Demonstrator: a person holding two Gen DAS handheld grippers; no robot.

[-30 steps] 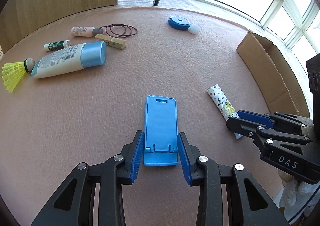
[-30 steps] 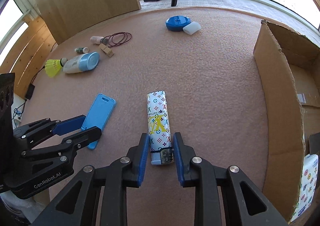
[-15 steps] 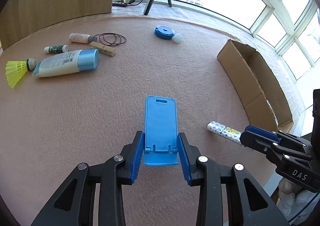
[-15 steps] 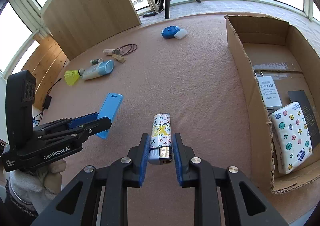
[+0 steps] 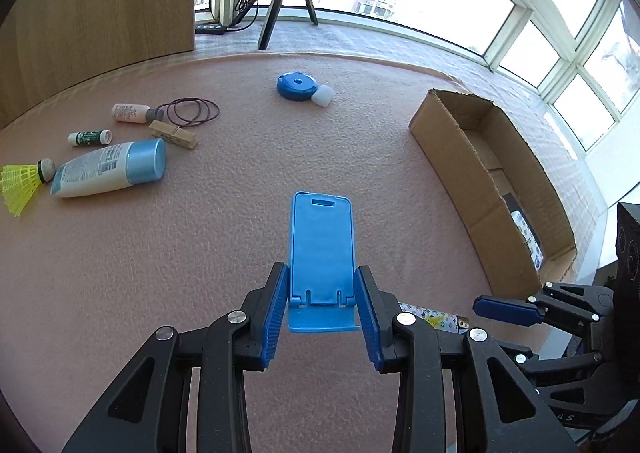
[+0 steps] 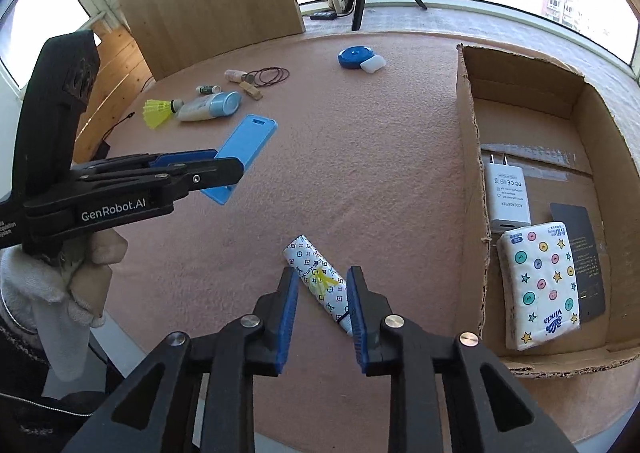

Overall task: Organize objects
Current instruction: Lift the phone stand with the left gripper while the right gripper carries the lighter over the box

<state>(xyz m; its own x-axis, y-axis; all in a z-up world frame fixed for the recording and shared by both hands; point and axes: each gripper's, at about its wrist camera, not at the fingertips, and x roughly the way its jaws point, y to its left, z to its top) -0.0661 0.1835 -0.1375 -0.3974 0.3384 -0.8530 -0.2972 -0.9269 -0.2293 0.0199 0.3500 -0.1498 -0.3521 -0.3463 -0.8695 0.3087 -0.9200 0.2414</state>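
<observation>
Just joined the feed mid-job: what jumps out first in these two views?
The bright blue phone stand dominates, clamped between the left gripper fingers and lifted above the pink mat. The right gripper has its jaws open around a patterned lighter that looks dropped askew on the mat. At the right sits an open cardboard box already holding a tissue pack and a white charger.
</observation>
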